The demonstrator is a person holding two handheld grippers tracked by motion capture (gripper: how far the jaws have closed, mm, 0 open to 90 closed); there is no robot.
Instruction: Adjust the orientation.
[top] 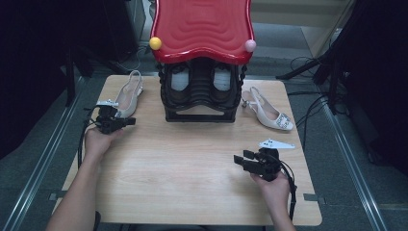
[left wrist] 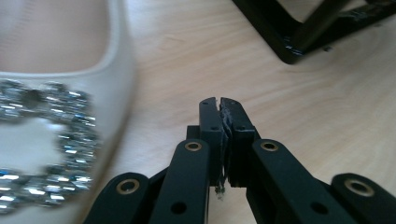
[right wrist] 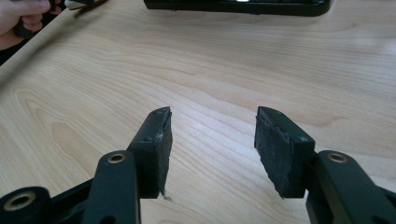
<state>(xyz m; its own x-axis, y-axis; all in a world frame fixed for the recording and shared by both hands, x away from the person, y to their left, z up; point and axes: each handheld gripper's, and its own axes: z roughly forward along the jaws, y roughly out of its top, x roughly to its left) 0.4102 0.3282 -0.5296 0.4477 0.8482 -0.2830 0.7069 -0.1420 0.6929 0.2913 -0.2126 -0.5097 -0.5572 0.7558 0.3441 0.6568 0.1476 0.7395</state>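
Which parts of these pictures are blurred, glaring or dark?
Left gripper view: the cream buckled shoe is out of focus, its crystals smeared; the left gripper looks sharp. Right gripper view: glare on the pale wooden table. High view: surroundings dark, the glossy red roof shines.

Bare forearms; black grippers, brass-ringed pivots, worn fingers (right wrist: 161,140), grey three-cornered plates, trailing black cables

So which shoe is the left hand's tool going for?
Start at the black rack under the red roof. On the table to its left lies a cream slingback shoe, toe beside the shut left tool. Its twin lies right of the rack.
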